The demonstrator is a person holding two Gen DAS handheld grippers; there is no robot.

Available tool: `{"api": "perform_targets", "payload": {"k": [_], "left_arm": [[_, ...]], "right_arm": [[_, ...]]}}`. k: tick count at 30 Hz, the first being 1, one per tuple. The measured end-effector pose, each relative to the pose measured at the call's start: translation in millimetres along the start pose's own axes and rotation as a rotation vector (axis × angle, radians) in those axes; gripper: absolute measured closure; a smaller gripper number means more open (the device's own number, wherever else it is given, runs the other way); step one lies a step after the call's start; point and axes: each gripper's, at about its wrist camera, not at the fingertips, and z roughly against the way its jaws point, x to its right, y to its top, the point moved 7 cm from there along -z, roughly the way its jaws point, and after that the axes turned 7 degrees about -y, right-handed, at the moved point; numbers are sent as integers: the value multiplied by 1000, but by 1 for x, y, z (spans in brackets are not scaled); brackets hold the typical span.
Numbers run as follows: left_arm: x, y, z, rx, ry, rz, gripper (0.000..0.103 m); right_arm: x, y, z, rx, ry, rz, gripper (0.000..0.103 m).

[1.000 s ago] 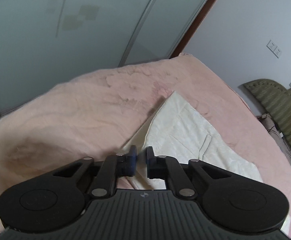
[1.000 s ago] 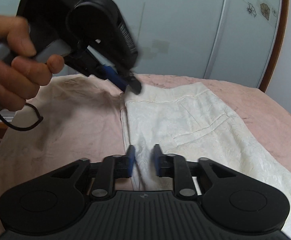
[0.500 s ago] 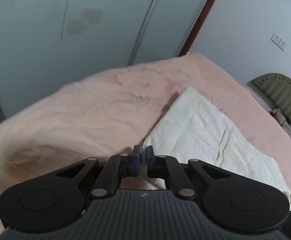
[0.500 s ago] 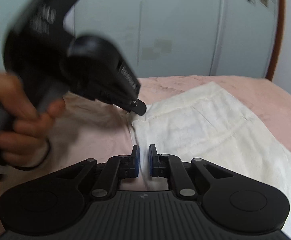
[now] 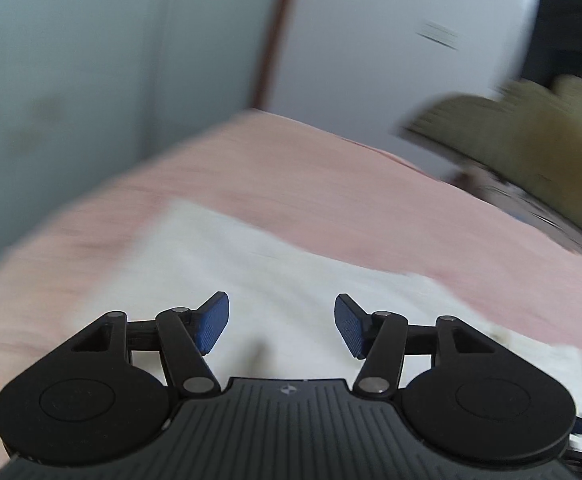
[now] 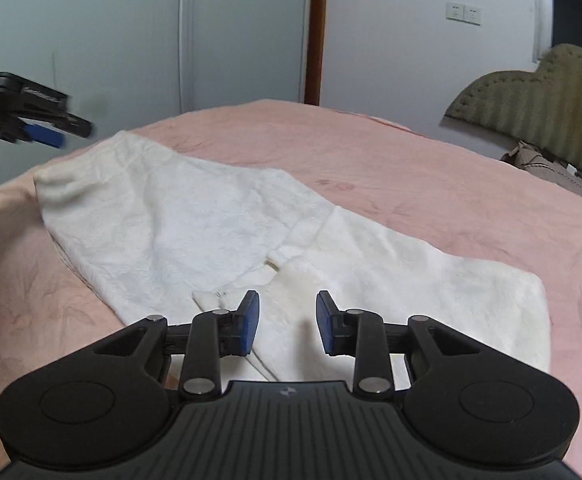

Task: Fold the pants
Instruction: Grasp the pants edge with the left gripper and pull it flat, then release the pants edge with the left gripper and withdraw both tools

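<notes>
White pants (image 6: pixel 219 224) on pink bed (image 6: pixel 431 184), both tools opening, empty – right view alone shows left tool (image 6: pixel 57 134)

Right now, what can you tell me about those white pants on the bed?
The white pants look soft, with a faint raised pattern in the cloth. They lie flat on the pink bedspread, folded lengthwise, running from far left to near right. A seam and a small opening show near the middle. One far corner is slightly bunched. Nothing grips them: the right gripper hangs over them with its jaws opening and empty, and the left gripper is off beside the far end.
</notes>
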Motion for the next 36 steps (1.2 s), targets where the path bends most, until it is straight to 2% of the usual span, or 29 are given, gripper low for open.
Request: {"api": "perform_targets", "payload": {"k": [5, 7, 9, 11, 14, 16, 17, 18, 20, 24, 26, 28, 29, 30, 31, 33, 36], "left_arm": [[76, -25, -34, -170, -283, 18, 42], [95, -34, -42, -221, -344, 24, 42], [106, -42, -52, -259, -373, 33, 42], [112, -47, -57, -291, -398, 55, 42], [119, -58, -70, -352, -425, 96, 42], [125, -65, -76, -396, -440, 129, 42], [128, -68, -81, -417, -449, 146, 42], [130, -71, -83, -434, -454, 161, 42], [139, -72, -89, -455, -471, 177, 41], [155, -78, -103, -499, -501, 182, 39], [160, -87, -115, -539, -492, 186, 39], [161, -98, -125, -565, -470, 206, 48], [160, -100, -128, -558, -446, 206, 73], [158, -103, -129, -556, -424, 198, 90], [155, -103, -128, -549, -421, 202, 96], [150, -101, -121, -516, -428, 220, 96], [143, -90, -101, -430, -420, 187, 96]], "right_arm": [[-21, -3, -3, 12, 13, 101, 73], [-28, -8, -12, -8, -9, 142, 73], [-28, -14, -16, -30, -26, 166, 73], [-35, -18, -15, -34, -5, 176, 73], [-31, -21, -18, -33, -61, 185, 73], [-26, -20, -20, -22, -66, 148, 74], [-24, -20, -20, -11, -67, 137, 79], [-21, -17, -19, 8, -60, 117, 90], [-14, -13, -14, 31, -27, 39, 92], [5, -12, -12, 25, 34, -100, 92], [12, -13, -9, 24, 55, -149, 92], [17, -13, -7, 16, 85, -186, 92], [18, -14, -6, 1, 128, -203, 92], [19, -13, -3, 2, 169, -220, 92], [23, -11, 1, 22, 191, -246, 92], [34, -9, 1, 29, 192, -304, 92], [48, -10, -11, -3, 75, -317, 92]]}}
